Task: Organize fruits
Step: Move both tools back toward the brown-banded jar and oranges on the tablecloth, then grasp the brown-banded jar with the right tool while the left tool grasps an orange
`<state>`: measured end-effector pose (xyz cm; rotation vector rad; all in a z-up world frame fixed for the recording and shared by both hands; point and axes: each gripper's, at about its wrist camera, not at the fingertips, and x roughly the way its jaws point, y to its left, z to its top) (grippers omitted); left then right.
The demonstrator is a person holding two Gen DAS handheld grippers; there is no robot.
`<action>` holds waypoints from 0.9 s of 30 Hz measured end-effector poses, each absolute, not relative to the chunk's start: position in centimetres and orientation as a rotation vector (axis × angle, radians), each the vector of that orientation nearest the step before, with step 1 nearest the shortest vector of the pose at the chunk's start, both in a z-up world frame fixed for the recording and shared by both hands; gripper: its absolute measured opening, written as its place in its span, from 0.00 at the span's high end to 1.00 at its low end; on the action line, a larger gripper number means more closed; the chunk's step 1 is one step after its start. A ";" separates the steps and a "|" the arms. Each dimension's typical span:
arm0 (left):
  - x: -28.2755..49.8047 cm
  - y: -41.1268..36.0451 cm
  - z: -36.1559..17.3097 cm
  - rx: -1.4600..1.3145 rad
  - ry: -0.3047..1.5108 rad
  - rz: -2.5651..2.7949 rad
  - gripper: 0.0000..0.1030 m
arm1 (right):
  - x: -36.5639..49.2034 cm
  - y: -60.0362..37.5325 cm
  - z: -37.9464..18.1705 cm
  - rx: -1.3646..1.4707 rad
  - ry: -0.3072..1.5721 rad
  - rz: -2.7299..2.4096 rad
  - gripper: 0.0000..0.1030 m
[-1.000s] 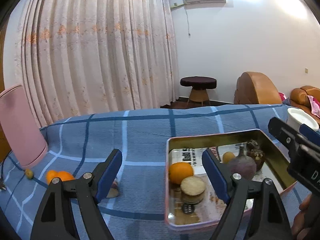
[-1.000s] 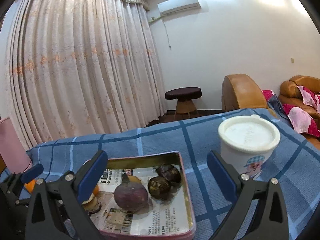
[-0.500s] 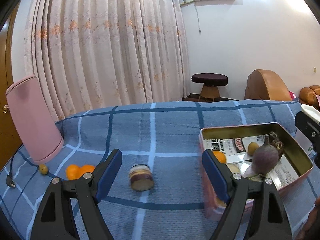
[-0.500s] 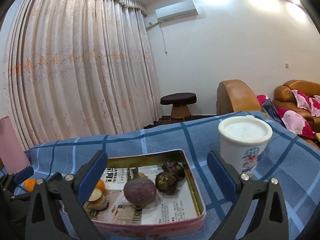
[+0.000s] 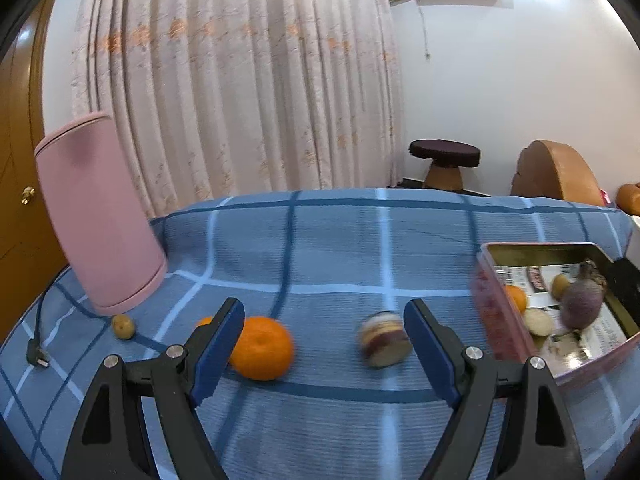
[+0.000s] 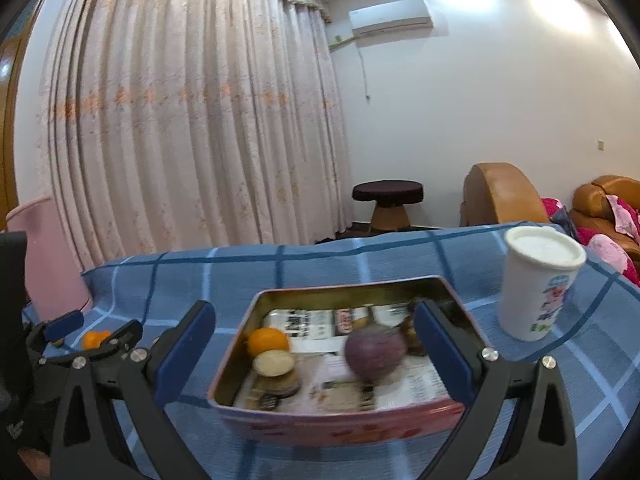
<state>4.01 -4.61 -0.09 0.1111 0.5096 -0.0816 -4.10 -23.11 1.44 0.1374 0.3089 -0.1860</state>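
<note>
The left gripper (image 5: 324, 344) is spread wide and holds nothing. The orange (image 5: 261, 347) sits on the blue cloth, just inside its left finger, nearer than the tin tray (image 5: 516, 332).

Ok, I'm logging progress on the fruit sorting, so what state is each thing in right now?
Left gripper: jaws open, empty.
Right gripper: jaws open, empty.
Pink rectangular metal tin: open, paper-lined, partly filled with fruit.
Large orange tangerine: loose on the blue checked cloth, outside the tin.
Cut purple-skinned slice: blurred, on the cloth.
White plastic cup: upright, lidded.
</note>
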 end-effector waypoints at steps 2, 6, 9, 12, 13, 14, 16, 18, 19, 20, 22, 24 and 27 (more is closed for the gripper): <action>4.4 -3.2 -0.2 0.108 0.519 -0.054 0.19 | -3.7 -21.9 1.4 0.122 0.323 -0.170 0.01; 5.4 0.0 -0.3 0.090 0.534 0.003 0.19 | -2.7 -19.4 1.1 0.099 0.361 -0.127 0.09; 6.3 2.4 -0.3 0.073 0.544 0.058 0.19 | -1.4 -17.4 0.7 0.072 0.408 -0.089 0.17; 7.0 4.6 -0.1 0.038 0.557 0.094 0.19 | 0.3 -15.9 0.2 0.066 0.460 -0.050 0.26; 7.2 5.4 0.0 0.025 0.559 0.110 0.19 | 0.9 -15.4 0.0 0.072 0.477 -0.036 0.26; 7.5 6.1 0.2 0.013 0.560 0.127 0.19 | 1.4 -15.0 -0.1 0.078 0.492 -0.025 0.27; 7.8 7.5 0.4 -0.009 0.559 0.153 0.19 | 2.8 -13.8 -0.6 0.083 0.534 0.005 0.30; 8.1 8.7 0.6 -0.019 0.554 0.189 0.19 | 3.9 -12.5 -1.0 0.059 0.569 0.020 0.36; 8.1 9.0 0.7 -0.020 0.552 0.200 0.19 | 4.3 -11.9 -1.2 0.048 0.583 0.026 0.37; 8.2 9.4 0.8 -0.023 0.549 0.209 0.19 | 5.1 -11.2 -1.5 0.026 0.612 0.029 0.41; 8.2 9.6 0.9 -0.027 0.552 0.200 0.19 | 6.6 -10.2 -2.1 0.004 0.668 0.021 0.48; 8.3 9.1 0.9 -0.019 0.562 0.170 0.19 | 7.8 -9.7 -2.7 0.009 0.719 0.025 0.48; 8.2 8.0 1.0 0.019 0.568 0.128 0.19 | 9.9 -9.4 -4.3 0.017 0.832 0.025 0.48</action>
